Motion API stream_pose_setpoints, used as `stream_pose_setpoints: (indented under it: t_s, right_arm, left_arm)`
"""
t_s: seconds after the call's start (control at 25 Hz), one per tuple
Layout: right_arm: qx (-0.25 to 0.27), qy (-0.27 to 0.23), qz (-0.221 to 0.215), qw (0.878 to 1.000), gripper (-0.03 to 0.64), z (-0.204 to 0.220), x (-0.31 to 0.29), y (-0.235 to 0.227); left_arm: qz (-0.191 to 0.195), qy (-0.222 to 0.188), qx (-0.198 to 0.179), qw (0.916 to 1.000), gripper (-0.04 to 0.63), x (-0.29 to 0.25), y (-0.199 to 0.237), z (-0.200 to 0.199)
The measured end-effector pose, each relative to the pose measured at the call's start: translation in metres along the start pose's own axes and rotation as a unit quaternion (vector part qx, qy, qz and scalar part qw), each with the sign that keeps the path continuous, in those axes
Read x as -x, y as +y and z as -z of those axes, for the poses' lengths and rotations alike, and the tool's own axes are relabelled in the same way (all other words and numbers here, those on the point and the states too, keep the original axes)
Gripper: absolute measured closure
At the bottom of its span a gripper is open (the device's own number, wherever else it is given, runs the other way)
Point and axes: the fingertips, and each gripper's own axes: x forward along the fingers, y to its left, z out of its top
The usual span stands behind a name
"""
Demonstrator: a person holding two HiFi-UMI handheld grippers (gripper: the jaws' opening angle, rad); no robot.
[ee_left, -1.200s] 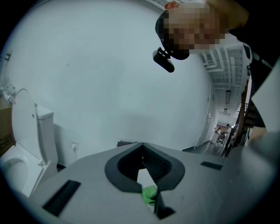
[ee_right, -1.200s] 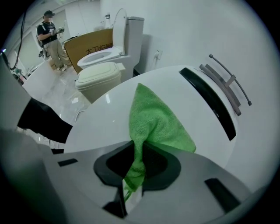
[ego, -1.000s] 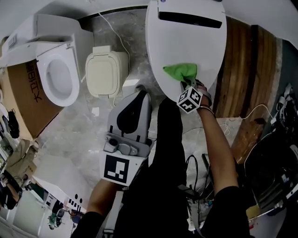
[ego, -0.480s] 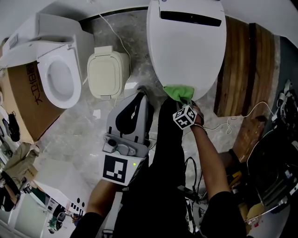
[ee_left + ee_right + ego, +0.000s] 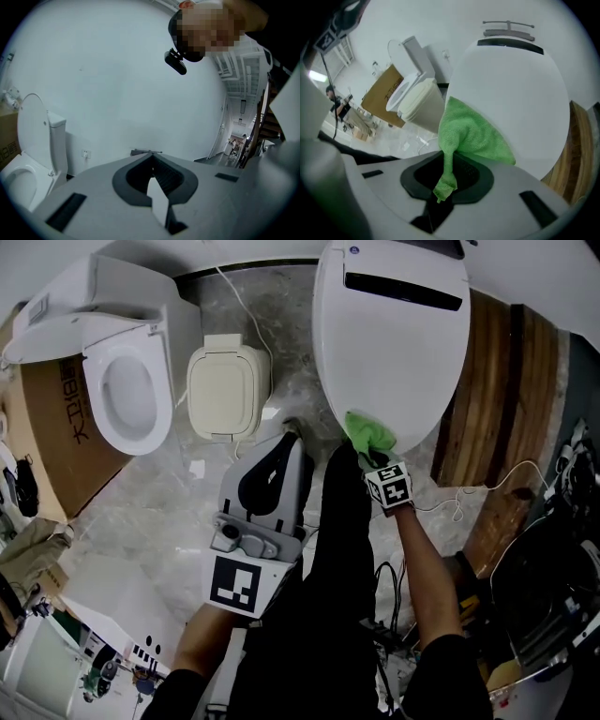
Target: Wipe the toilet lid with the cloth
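Main hazard, by judgement: loss of the green cloth (image 5: 477, 133) mid-stroke. Pinched only by a thin twisted corner in the right claw (image 5: 446, 166), clenched on that corner with a short tail poking out behind the grip; liable to slide free under heavy drag across the toilet lid (image 5: 394, 352). Second hazard: overrun of the rim. Sits at the near, rounded end of the lid, toward the left of that curve in the head view; with any pull closer to the person, probably off the edge and down to the grey veined floor (image 5: 178, 502). Third: hard contact, with little fabric under the claw tips and, at a steeper tilt, possibly bare plastic against the lid. As to position: fans forward from the claw tips, flat on the white lid, touching the jaws and directly ahead of them, with most of the lid surface beyond, toward the hinge end. Covers only a small patch of that surface. Left claw (image 5: 151, 168) closed on nothing, held well apart from the lid, aimed at a bare wall with a second toilet (image 5: 33, 136), seat cover raised, at the left of its view.
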Motion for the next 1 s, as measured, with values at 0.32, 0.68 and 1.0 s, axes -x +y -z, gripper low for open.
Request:
stream_pose_setpoints:
  t_s: [0.32, 0.68, 1.0]
  right_arm:
    - [-0.085, -0.165, 0.011, 0.983, 0.549, -0.118, 0.050, -0.028]
    - [-0.049, -0.239, 0.057, 0.968, 0.549, -0.294, 0.072, -0.084]
    - [-0.003, -0.224, 0.098, 0.970, 0.549, -0.408, 0.047, -0.119]
  left_arm:
    - [-0.031, -0.014, 0.013, 0.9993, 0.597, -0.003, 0.028, -0.012]
    - [-0.074, -0.039, 0.025, 0.9962, 0.597, -0.014, 0.052, -0.033]
    - [-0.110, -0.054, 0.041, 0.9917, 0.597, -0.024, 0.067, -0.046]
